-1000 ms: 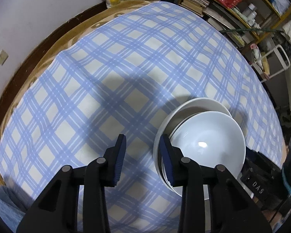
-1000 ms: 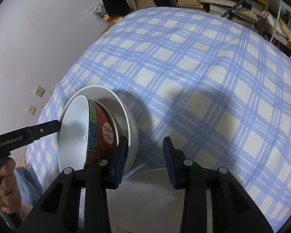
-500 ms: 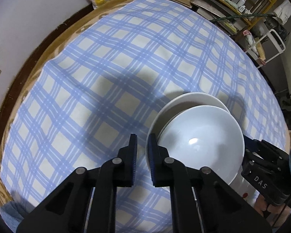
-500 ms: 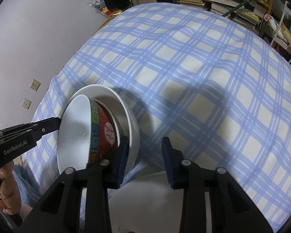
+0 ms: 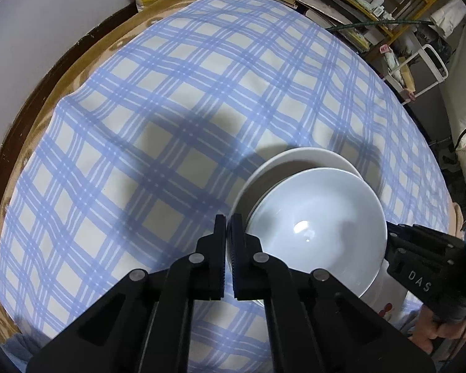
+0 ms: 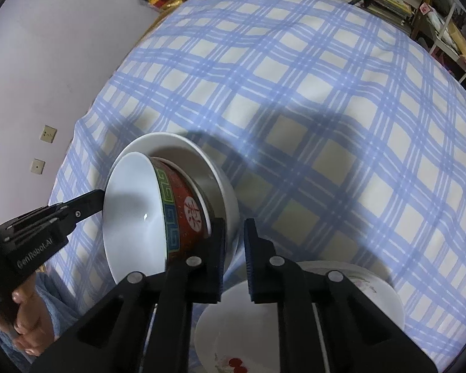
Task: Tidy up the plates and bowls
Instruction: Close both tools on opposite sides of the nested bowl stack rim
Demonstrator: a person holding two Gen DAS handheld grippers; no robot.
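A deep white plate (image 5: 298, 158) holds a bowl (image 5: 320, 227), white inside and red-patterned outside (image 6: 183, 214). My left gripper (image 5: 229, 236) is shut on the plate's near left rim. My right gripper (image 6: 233, 242) is closed on the plate's right rim (image 6: 230, 192), its jaws a narrow gap apart. Plate and bowl look raised and tilted over the checked tablecloth (image 5: 171, 93). The left gripper also shows in the right wrist view (image 6: 87, 200) at the bowl's left side.
Flat white plates with a red flower print (image 6: 295, 320) sit under my right gripper near the table's front edge. Cluttered shelves (image 5: 357, 3) stand beyond the far edge, a white rack (image 5: 425, 68) at right. A wall (image 6: 46, 46) lies left.
My left gripper went from wide open to shut on the plate's rim. My right gripper narrowed onto the opposite rim. The plate and bowl shifted up slightly in both views.
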